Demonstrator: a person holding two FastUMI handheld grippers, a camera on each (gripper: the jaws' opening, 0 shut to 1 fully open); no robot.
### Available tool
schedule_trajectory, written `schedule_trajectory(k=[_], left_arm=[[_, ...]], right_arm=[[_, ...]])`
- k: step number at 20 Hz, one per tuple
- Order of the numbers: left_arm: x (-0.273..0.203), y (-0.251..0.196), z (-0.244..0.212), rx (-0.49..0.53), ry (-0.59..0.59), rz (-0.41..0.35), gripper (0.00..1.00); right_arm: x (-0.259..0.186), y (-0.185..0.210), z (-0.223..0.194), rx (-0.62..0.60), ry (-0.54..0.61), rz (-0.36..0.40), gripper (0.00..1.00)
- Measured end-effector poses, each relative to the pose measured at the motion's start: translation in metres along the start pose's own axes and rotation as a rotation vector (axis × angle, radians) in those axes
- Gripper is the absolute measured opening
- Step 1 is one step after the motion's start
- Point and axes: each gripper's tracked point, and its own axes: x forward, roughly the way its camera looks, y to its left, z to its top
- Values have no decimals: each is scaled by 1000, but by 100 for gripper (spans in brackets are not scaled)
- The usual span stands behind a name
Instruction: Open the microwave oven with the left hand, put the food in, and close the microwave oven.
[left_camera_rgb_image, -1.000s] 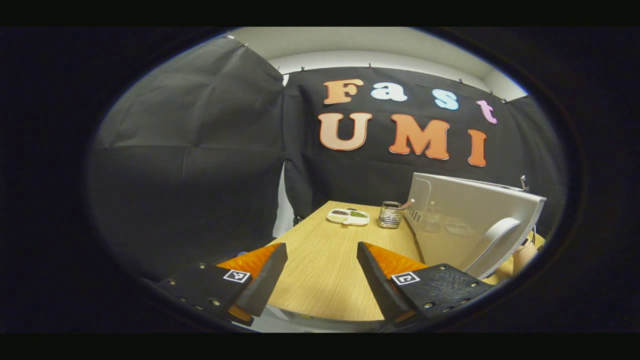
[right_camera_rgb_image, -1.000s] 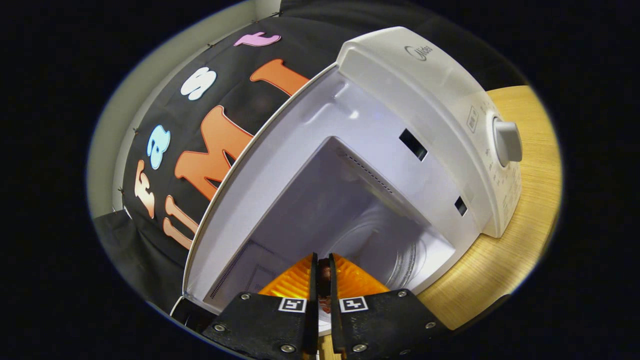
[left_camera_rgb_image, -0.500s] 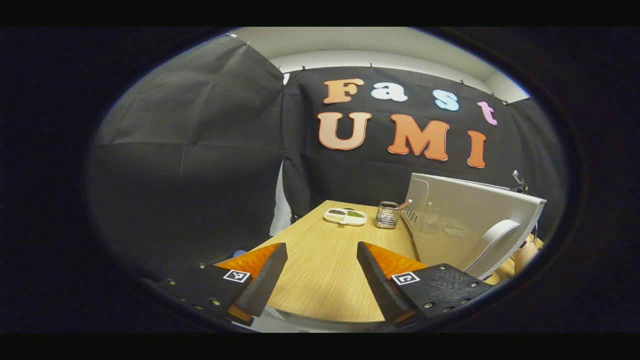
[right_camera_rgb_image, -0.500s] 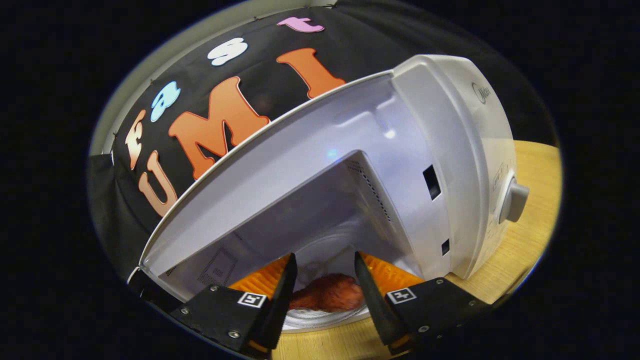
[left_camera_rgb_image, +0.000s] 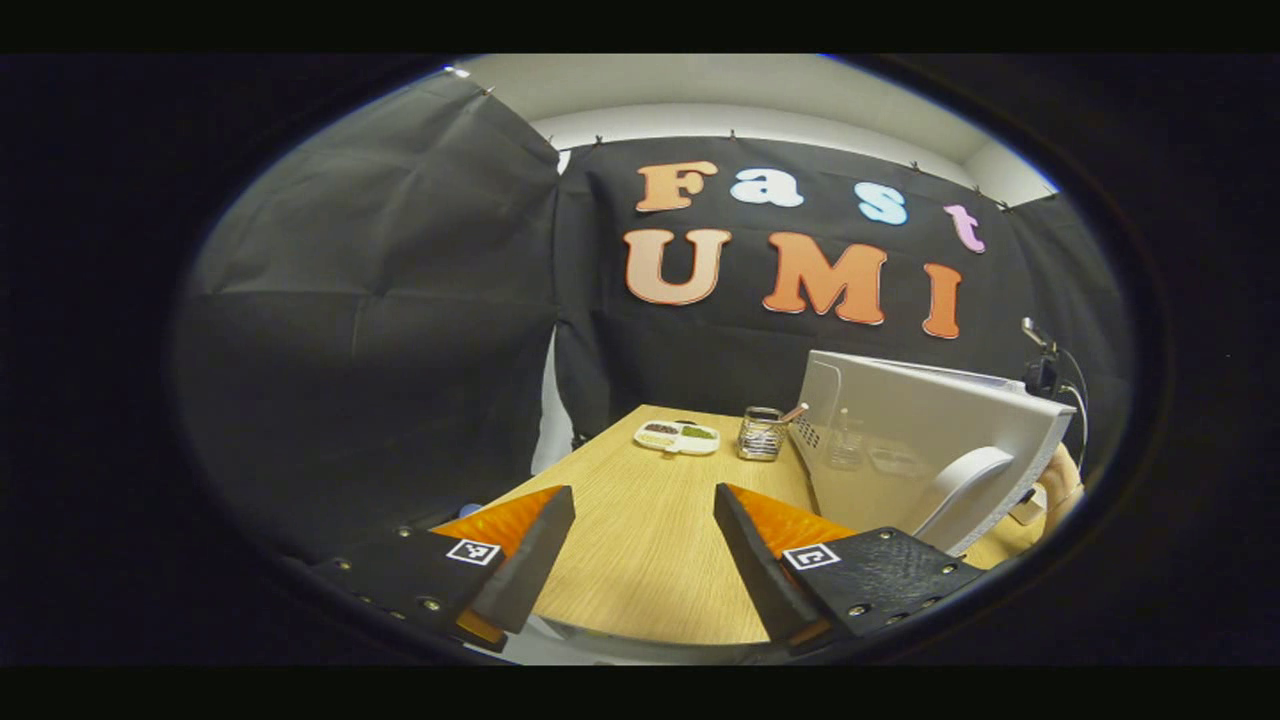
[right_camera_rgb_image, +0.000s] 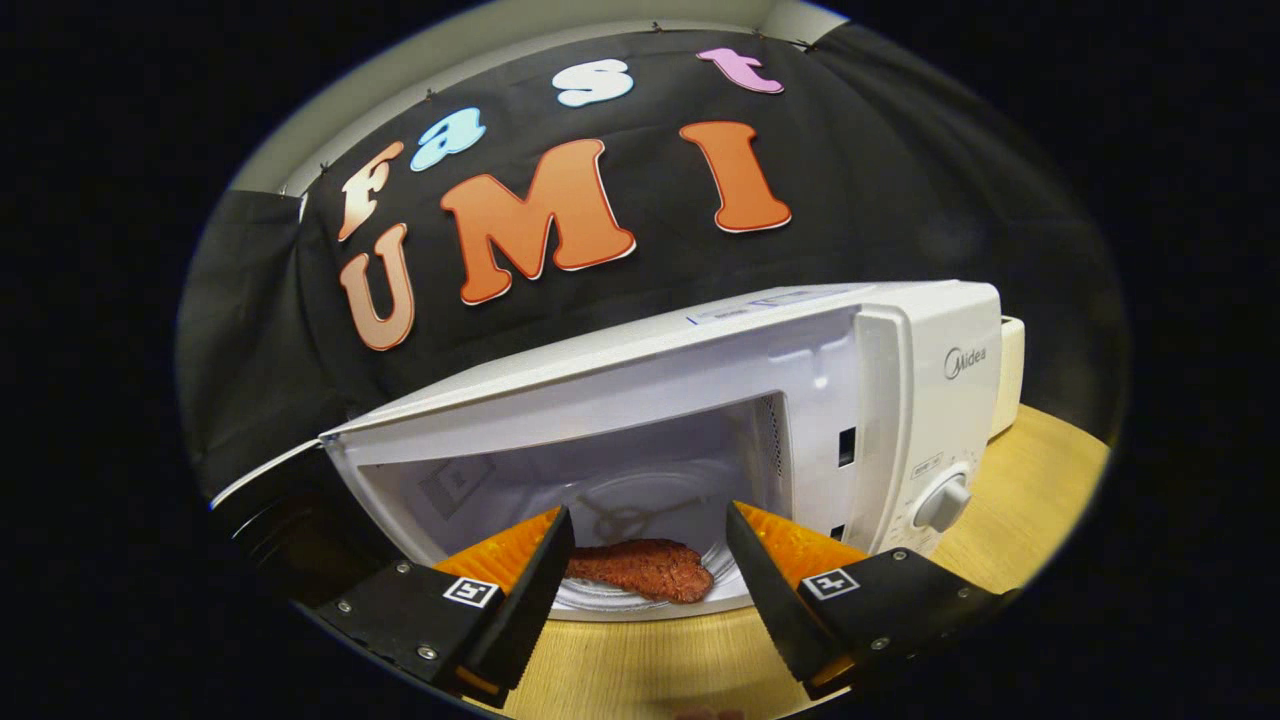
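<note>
The white microwave stands with its door swung wide to the left. A reddish-brown piece of food lies on the glass turntable inside the cavity. My right gripper is open just in front of the cavity mouth, the food lying free between and beyond its fingers. In the left gripper view, the open door with its curved handle stands edge-on at the right. My left gripper is open over the wooden table, left of the door and holding nothing.
A small white divided dish and a glass jar with a spoon sit at the table's far end, by the door. The microwave's dial faces forward on its right panel. A hand shows behind the door's edge.
My right gripper went from shut on the food to open, left it on the turntable, backed out of the cavity and levelled. The left gripper drifted slightly.
</note>
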Motion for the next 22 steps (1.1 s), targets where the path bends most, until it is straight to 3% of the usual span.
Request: schedule_trajectory(k=[9,18,22], left_arm=[[-4,-23,-2,-10,15,-62,89],[2,-33,10,12,-16,-59,88],[9,-48,16,1,-32,-67,88]], right_arm=[[-88,-48,62,-150,-32,9,94],[-152,-100,162,-207,-117,-7,94],[-175,-129,217,-208,-187,-49,95]])
